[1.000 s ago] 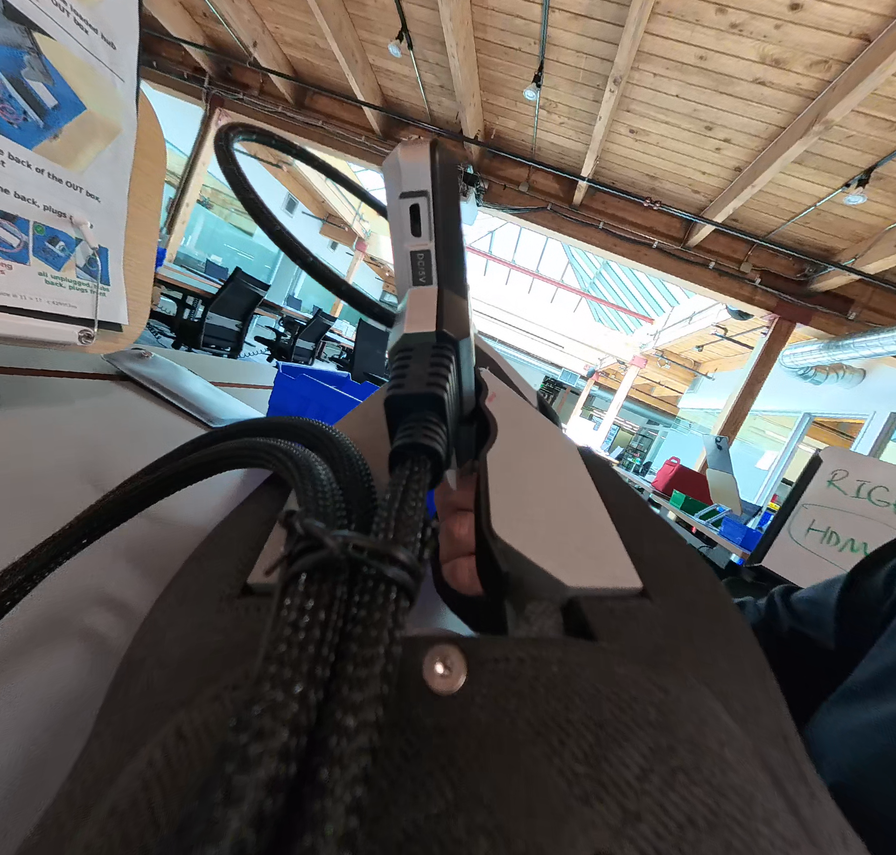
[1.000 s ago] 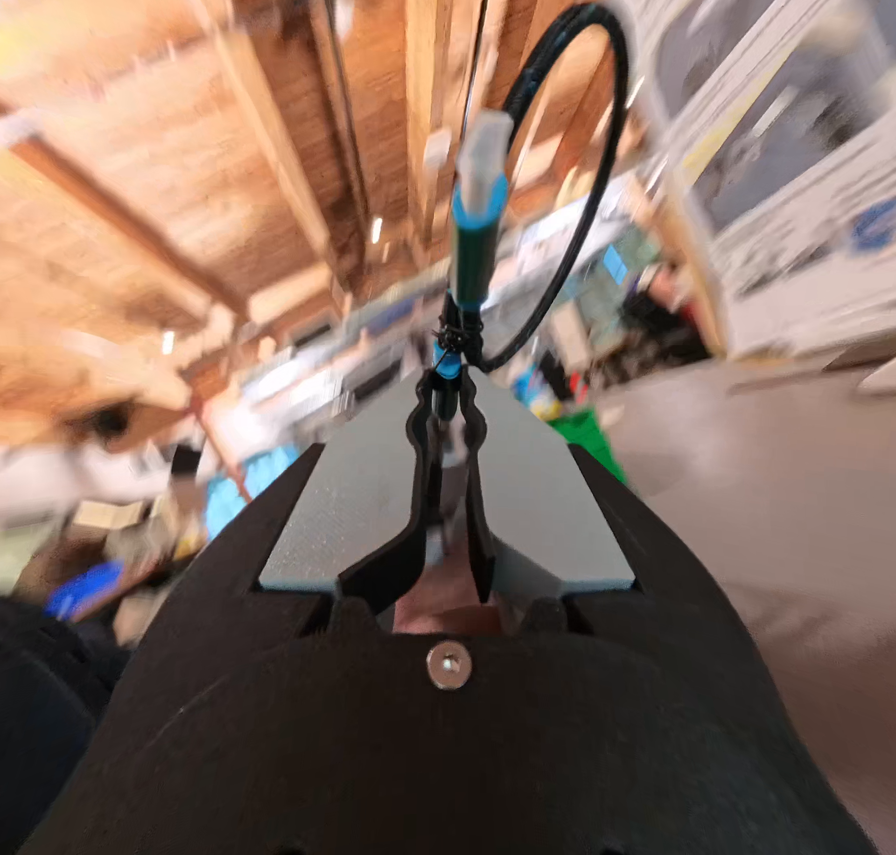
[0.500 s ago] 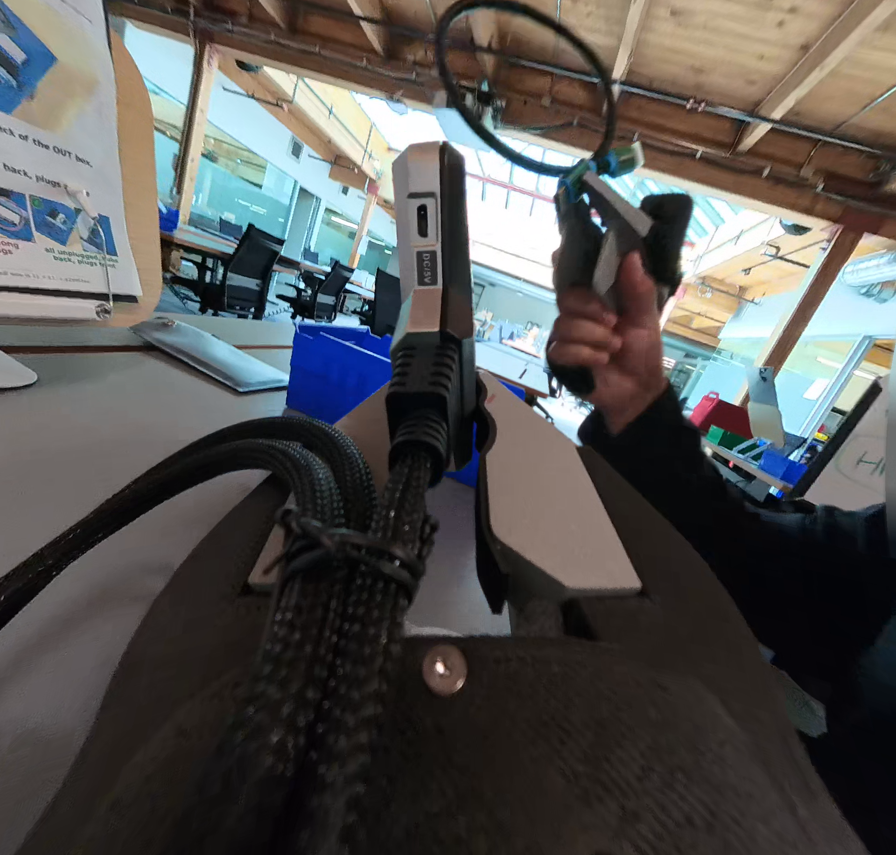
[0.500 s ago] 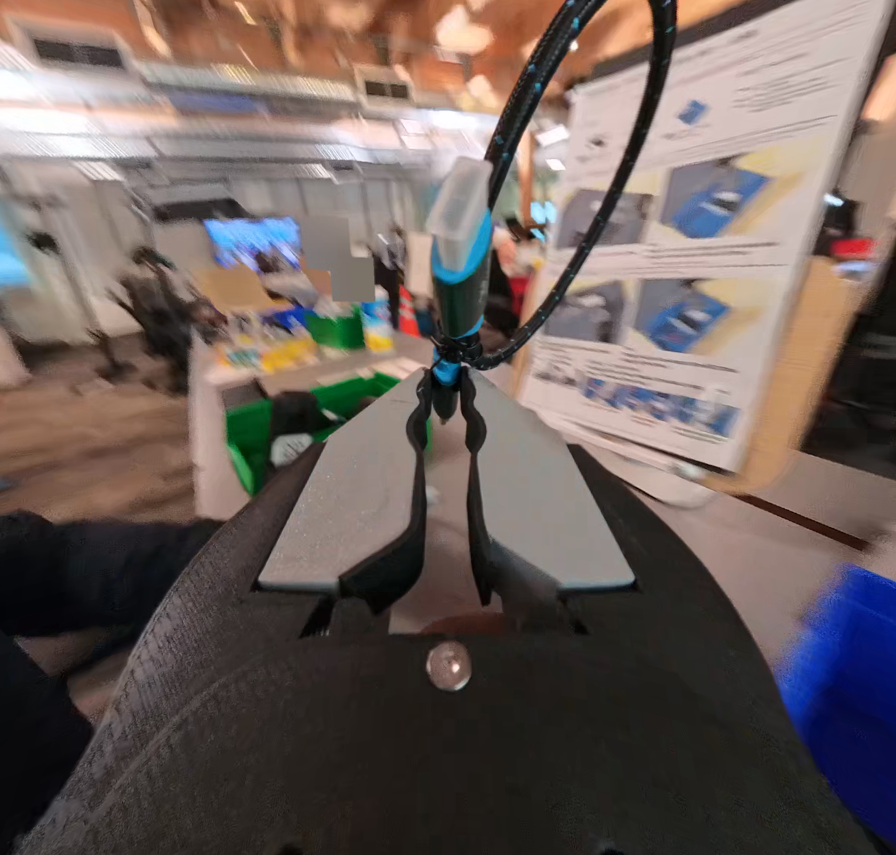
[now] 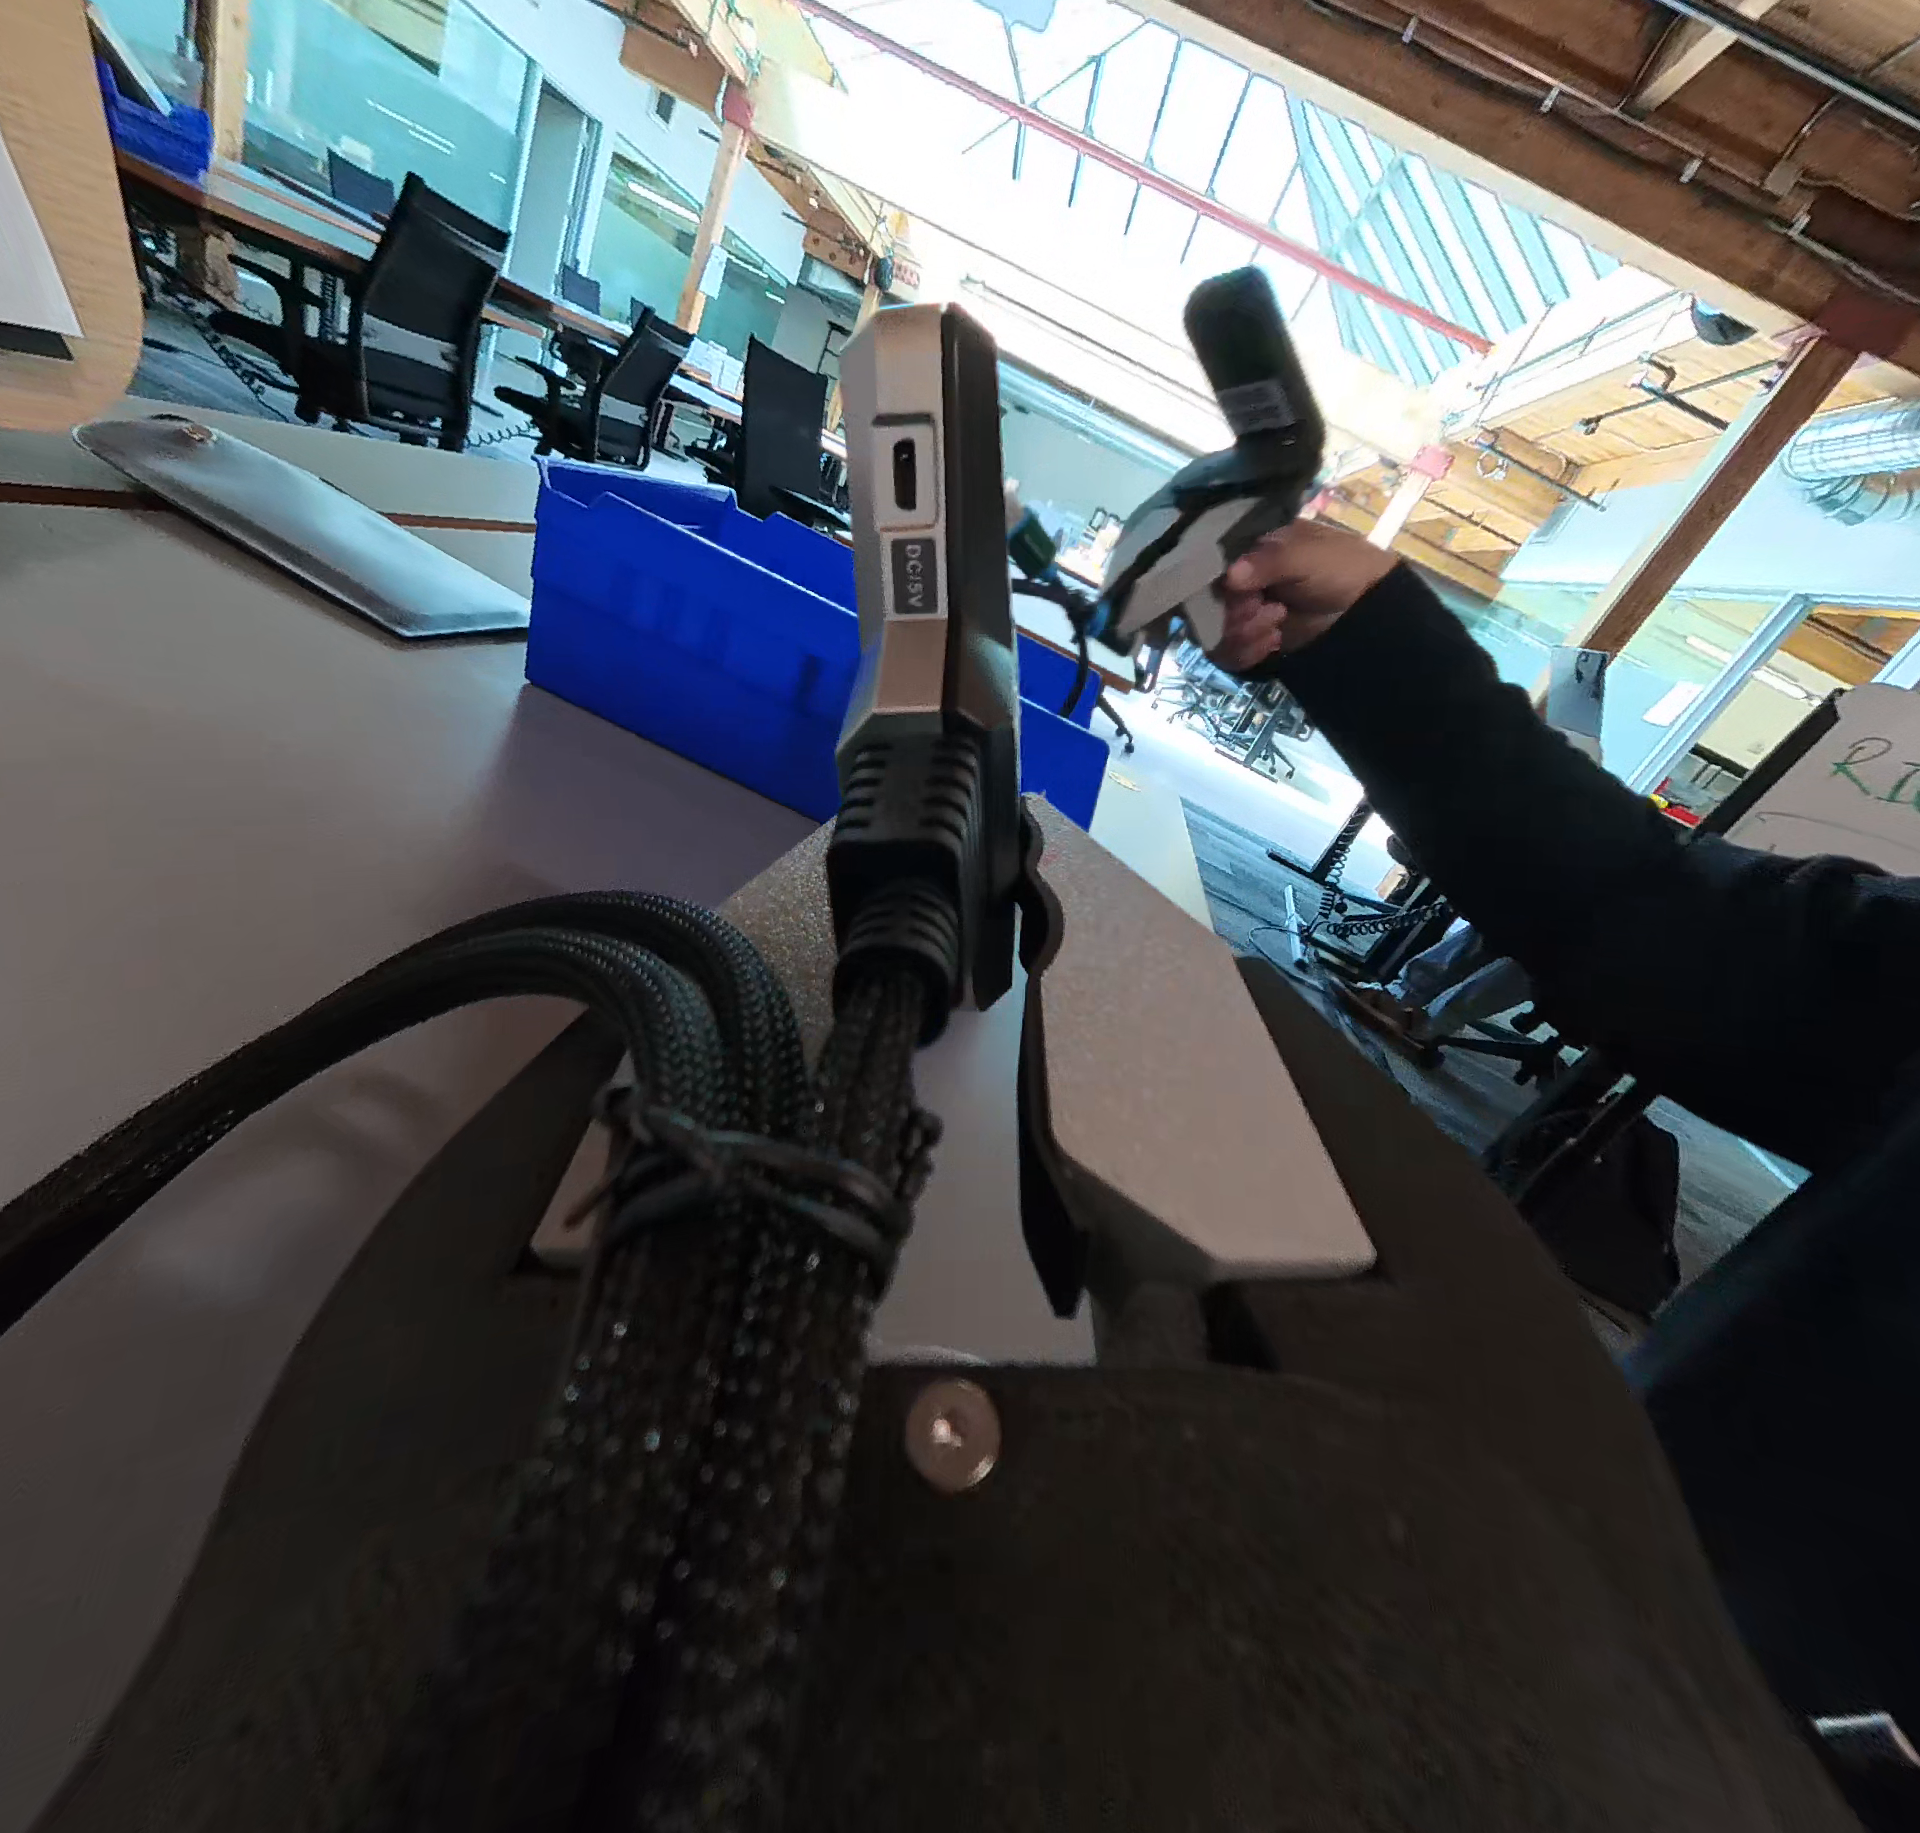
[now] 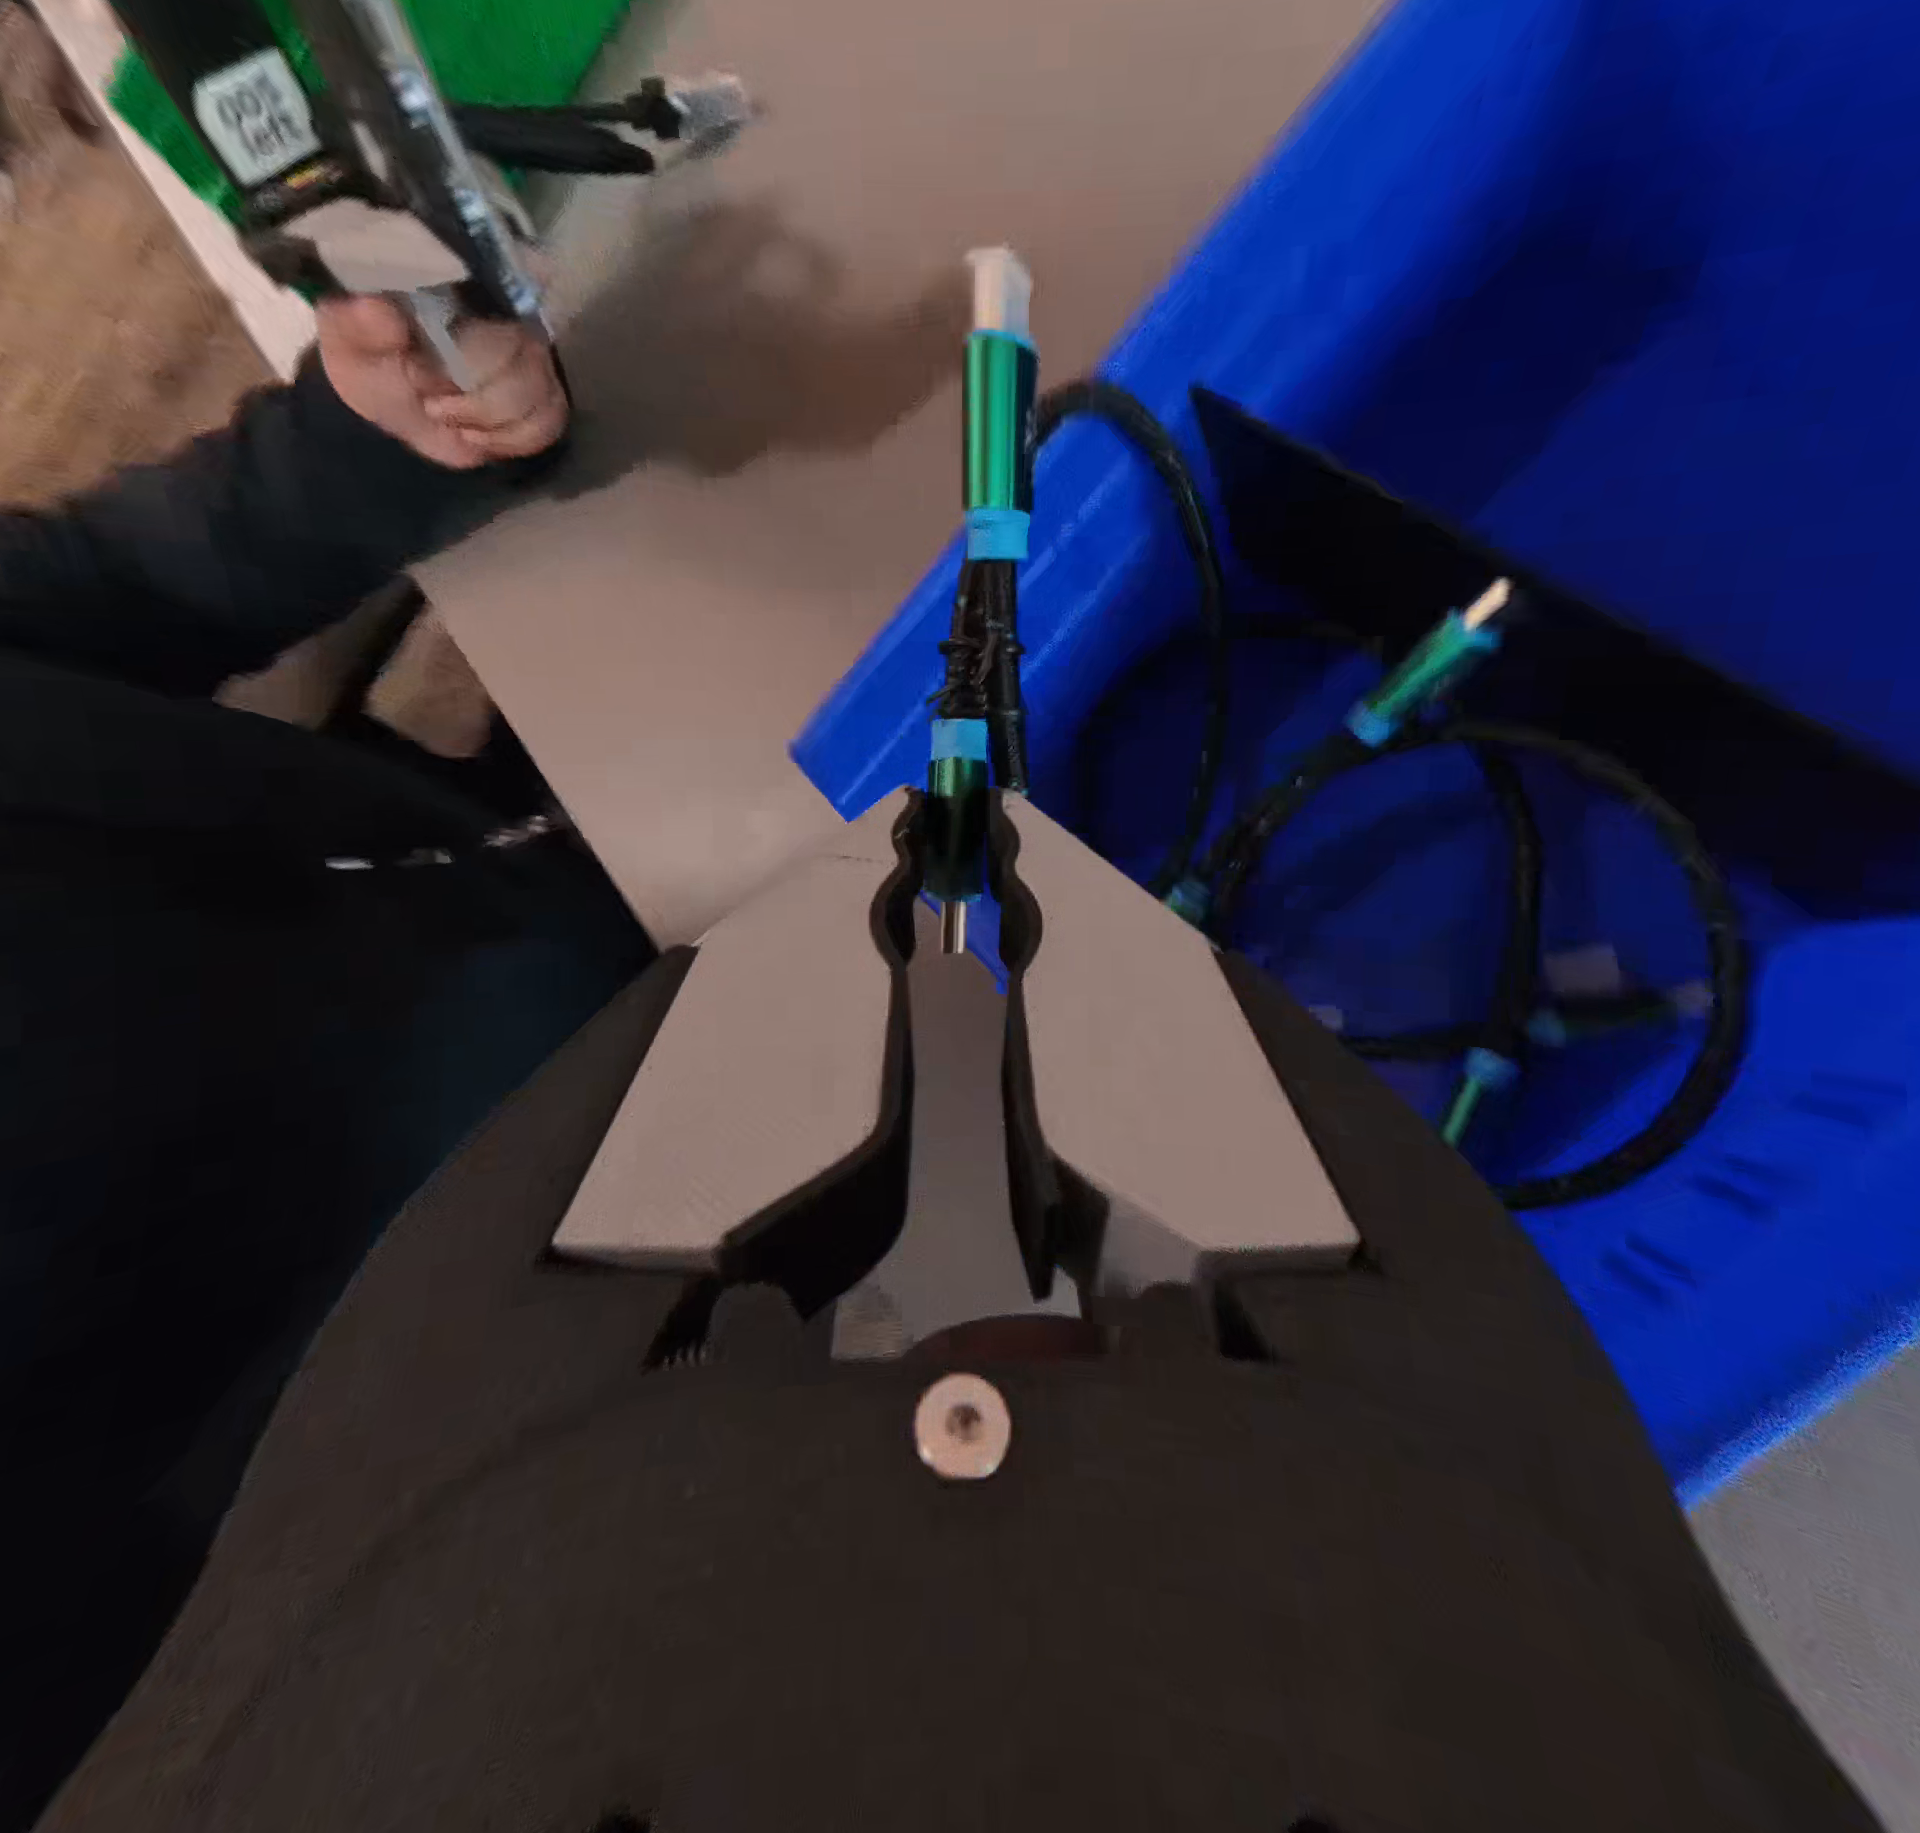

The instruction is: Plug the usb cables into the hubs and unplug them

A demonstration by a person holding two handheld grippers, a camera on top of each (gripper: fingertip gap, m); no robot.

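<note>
- Black braided cable (image 5: 717,1264), tied in a bundle with a twist tie, runs back from a grey adapter box (image 5: 925,578) on which the left gripper (image 5: 997,910) has its jaws clamped; the box stands upright beyond them.
- Only the left wrist view shows the box's ports, and the right gripper (image 5: 1101,620) raised off to the right, past the blue bin (image 5: 686,640) on the table (image 5: 260,796).
- The right gripper (image 6: 961,848) pinches the green plug (image 6: 956,827) of a short looped cable (image 6: 1143,536) between its jaws (this view is blurred).
- Only this view looks into the blue bin (image 6: 1558,225), right of the jaws, where similar cables (image 6: 1558,952) lie.
</note>
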